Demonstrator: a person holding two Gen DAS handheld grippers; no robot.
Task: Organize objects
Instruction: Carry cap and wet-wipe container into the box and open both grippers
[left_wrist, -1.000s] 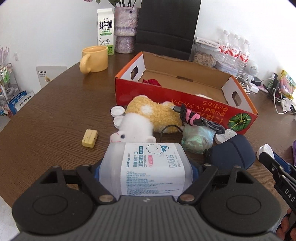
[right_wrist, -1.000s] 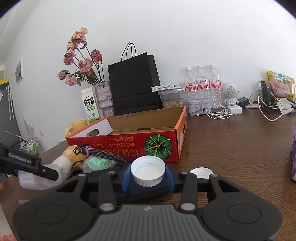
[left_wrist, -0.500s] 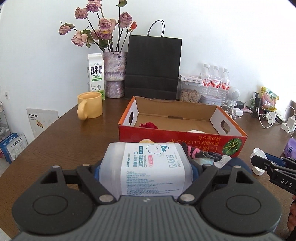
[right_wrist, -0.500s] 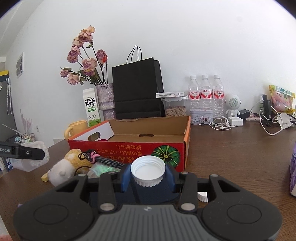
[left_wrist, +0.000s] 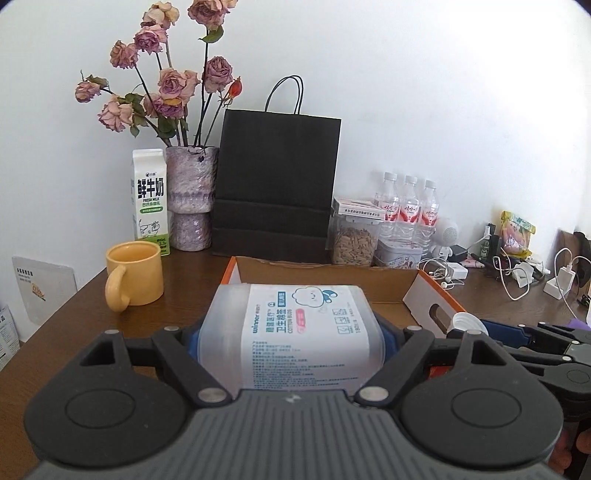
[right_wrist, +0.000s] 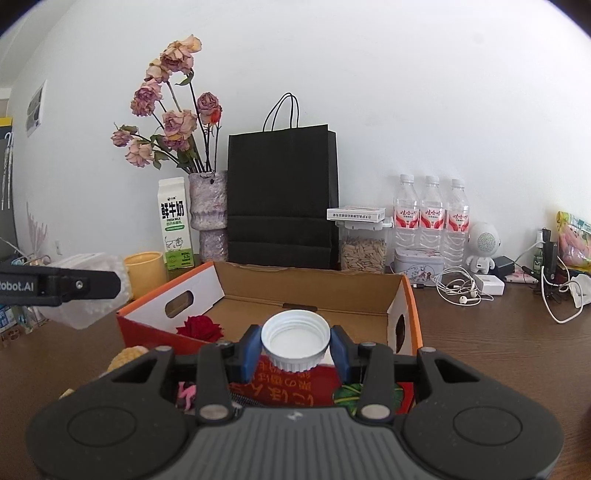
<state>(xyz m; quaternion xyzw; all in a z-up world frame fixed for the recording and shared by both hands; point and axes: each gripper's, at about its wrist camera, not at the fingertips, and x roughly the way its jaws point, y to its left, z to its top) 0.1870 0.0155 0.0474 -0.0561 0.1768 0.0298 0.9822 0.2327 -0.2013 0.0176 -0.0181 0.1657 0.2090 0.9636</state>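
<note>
2 grippers each carry something toward the open cardboard box (right_wrist: 314, 291) in the middle of the wooden table (right_wrist: 498, 332): the left gripper (left_wrist: 291, 332) stands wide, clamped on the sides of a translucent plastic tub of cotton buds (left_wrist: 291, 332), and the right gripper (right_wrist: 295, 341) is about half closed on a white screw cap (right_wrist: 295, 338), its blue pads pressing the ribbed rim from both sides. Both loads hang above the box's near red wall, the cap over its middle and the tub toward the left end, seen at the left of the right wrist view. To finish well, I would carry each one clear over the near wall, lower it to bare cardboard beside the red fabric rose (right_wrist: 201, 326) lying at the left end, then open 1 gripper at a time so the 2 tools do not knock. The tub looks smooth, rounded and light; the cap is rigid and shallow, likely to roll if dropped on edge.
</note>
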